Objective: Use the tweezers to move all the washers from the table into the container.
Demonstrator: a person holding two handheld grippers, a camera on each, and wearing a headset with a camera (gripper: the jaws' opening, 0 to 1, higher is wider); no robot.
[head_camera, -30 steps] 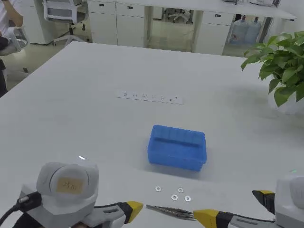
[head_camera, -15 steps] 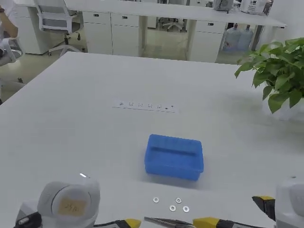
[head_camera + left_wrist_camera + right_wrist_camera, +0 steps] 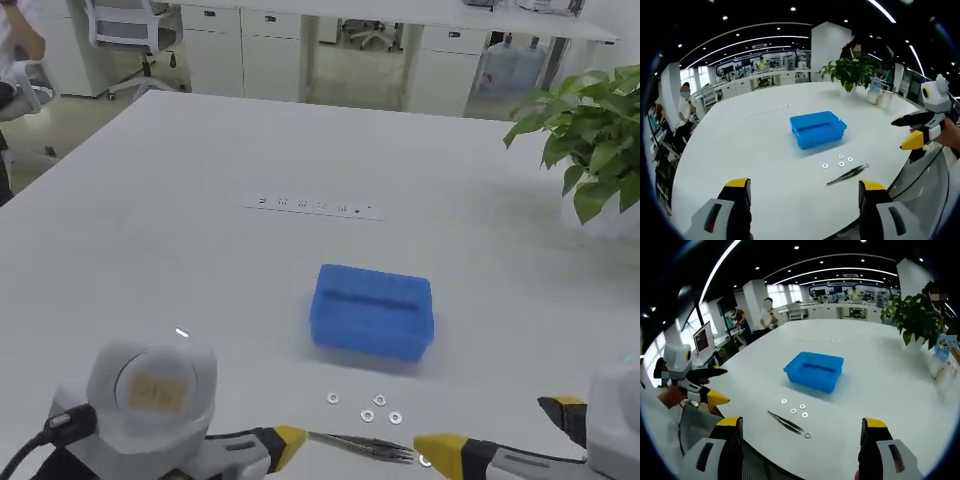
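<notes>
- Four washers [image 3: 367, 415] lie in a loose cluster on the table [image 3: 150, 220], between the blue container [image 3: 372, 312] and the tweezers [image 3: 360, 445]. A fifth washer [image 3: 425, 461] lies just beside one end of the tweezers.
- The tweezers lie flat close to the table's near edge, and nothing holds them.
- The left gripper [image 3: 804, 186] has its jaws spread wide and holds nothing. The right gripper [image 3: 801, 422] is the same. Both hover at the near edge, one on each side of the tweezers.
- The container stands just beyond the washers, its opening facing up.
- Farther toward the far edge a socket strip [image 3: 315, 206] is set into the surface. A potted plant [image 3: 590, 150] stands by the right edge, well apart from the work.
- Nothing stands between the grippers and the tweezers.
- Compared with a second ago, the washers, tweezers and container lie as they did. The head view has shifted slightly, and both grippers remain at the near edge with jaws apart.
</notes>
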